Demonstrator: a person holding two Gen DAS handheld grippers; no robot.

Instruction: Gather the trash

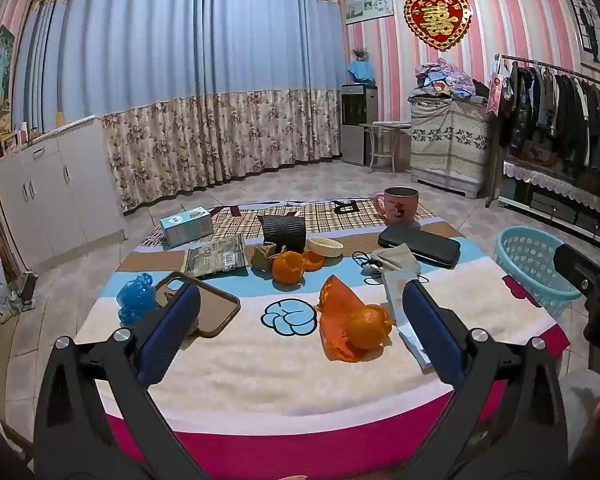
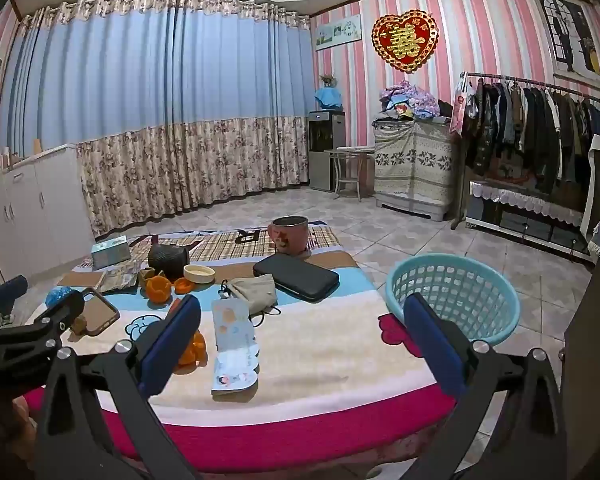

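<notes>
left gripper: spread wide, empty, over orange peel at near table edge | right gripper: spread wide, empty, above paper wrapper | blue basket: on floor beside table, right

text: letter "r" | on: plaid cloth | sign: gold double-happiness character | on: red heart

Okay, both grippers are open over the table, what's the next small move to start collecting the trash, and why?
Probably ease the left gripper forward and down onto the orange peel lying on the orange wrapper. It is the nearest scrap, it sits between the open jaws, and nothing is held yet. The blue basket waits off the table's right edge.
</notes>
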